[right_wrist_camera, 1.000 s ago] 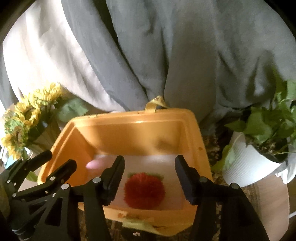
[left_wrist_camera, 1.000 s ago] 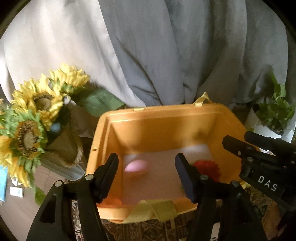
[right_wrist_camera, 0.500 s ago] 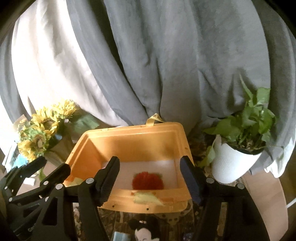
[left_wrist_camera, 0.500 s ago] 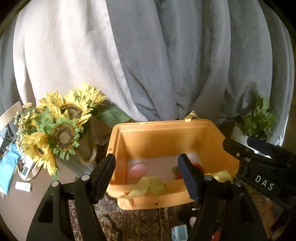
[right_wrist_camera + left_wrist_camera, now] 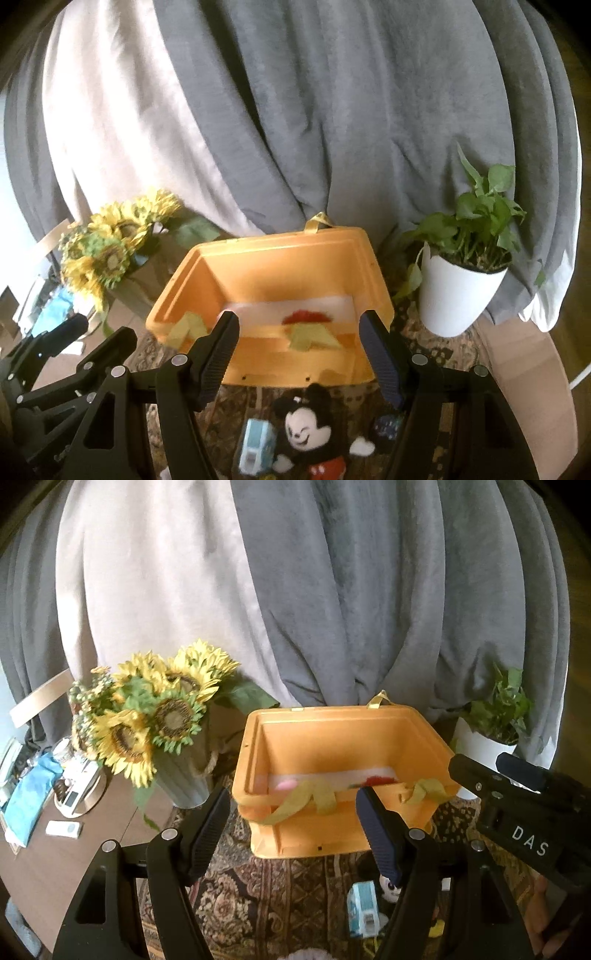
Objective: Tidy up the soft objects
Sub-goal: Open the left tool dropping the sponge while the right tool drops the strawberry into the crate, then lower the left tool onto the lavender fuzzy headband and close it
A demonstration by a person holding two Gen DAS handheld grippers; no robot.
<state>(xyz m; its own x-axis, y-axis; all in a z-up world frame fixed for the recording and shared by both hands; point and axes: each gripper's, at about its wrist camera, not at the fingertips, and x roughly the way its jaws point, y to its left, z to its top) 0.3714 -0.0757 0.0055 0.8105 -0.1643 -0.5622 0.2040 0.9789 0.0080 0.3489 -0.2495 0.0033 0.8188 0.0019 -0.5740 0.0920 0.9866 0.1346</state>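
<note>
both the left gripper (image 5: 291, 827) and right gripper (image 5: 299, 347) have just been opening and stand apart, nothing between them. the orange bin (image 5: 295, 363) sits on a patterned rug (image 5: 258, 893) before grey curtains (image 5: 332, 110), a red soft toy (image 5: 308, 316) and pink one (image 5: 286, 785) inside. a mouse plush (image 5: 308, 428) lies by the bin's near edge.

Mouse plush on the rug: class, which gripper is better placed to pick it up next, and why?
Probably the right gripper: open and empty, with the mouse plush just below its jaws. From the left gripper, also open, the plush sits off right, behind a finger.

The orange bin's (image 5: 314, 834) front wall hides most of the red toy (image 5: 376, 781) and pink toy (image 5: 287, 785) — the mouse plush (image 5: 310, 435) is cut off at the bottom edge.
</note>
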